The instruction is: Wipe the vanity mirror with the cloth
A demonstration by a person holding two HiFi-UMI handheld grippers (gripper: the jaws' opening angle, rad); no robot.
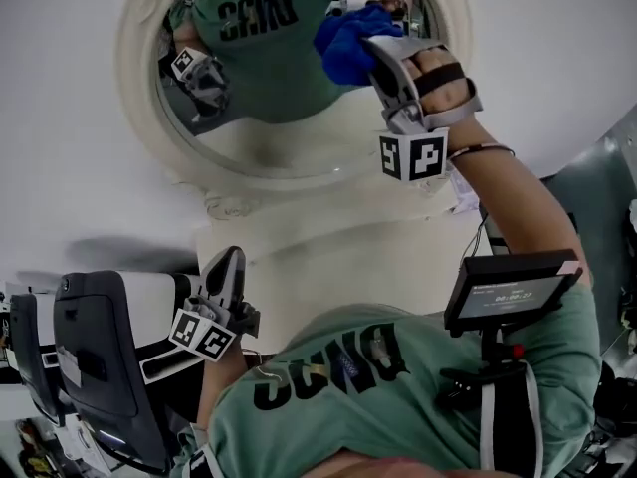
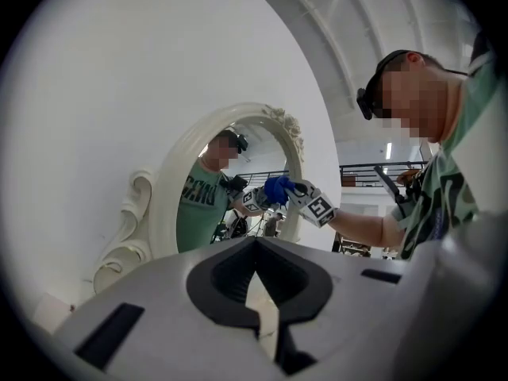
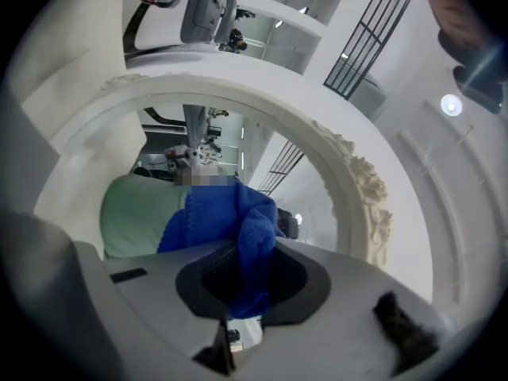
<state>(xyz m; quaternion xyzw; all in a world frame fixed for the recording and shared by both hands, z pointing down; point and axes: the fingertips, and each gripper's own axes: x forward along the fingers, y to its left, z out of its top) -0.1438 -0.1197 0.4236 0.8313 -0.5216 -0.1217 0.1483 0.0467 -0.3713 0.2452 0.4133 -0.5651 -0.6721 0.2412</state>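
The vanity mirror has an oval glass (image 1: 269, 137) in an ornate cream frame (image 1: 134, 78), and takes up the top of the head view. My right gripper (image 1: 370, 36) is shut on a bunched blue cloth (image 1: 346, 46), which is pressed to the glass at its upper right. In the right gripper view the cloth (image 3: 238, 236) fills the jaws, with the frame (image 3: 353, 173) arching behind. My left gripper (image 1: 227, 263) hangs low, well below the mirror, shut on nothing. The left gripper view shows its jaws meeting (image 2: 258, 292), with the mirror (image 2: 230, 205) and the cloth (image 2: 278, 189) beyond.
The mirror's cream base (image 1: 328, 252) widens below the frame against a white wall. A dark chair-like piece of equipment (image 1: 100, 357) stands at lower left. A small screen (image 1: 508, 292) is mounted at the person's chest. A grey panel (image 1: 602, 182) stands at the right.
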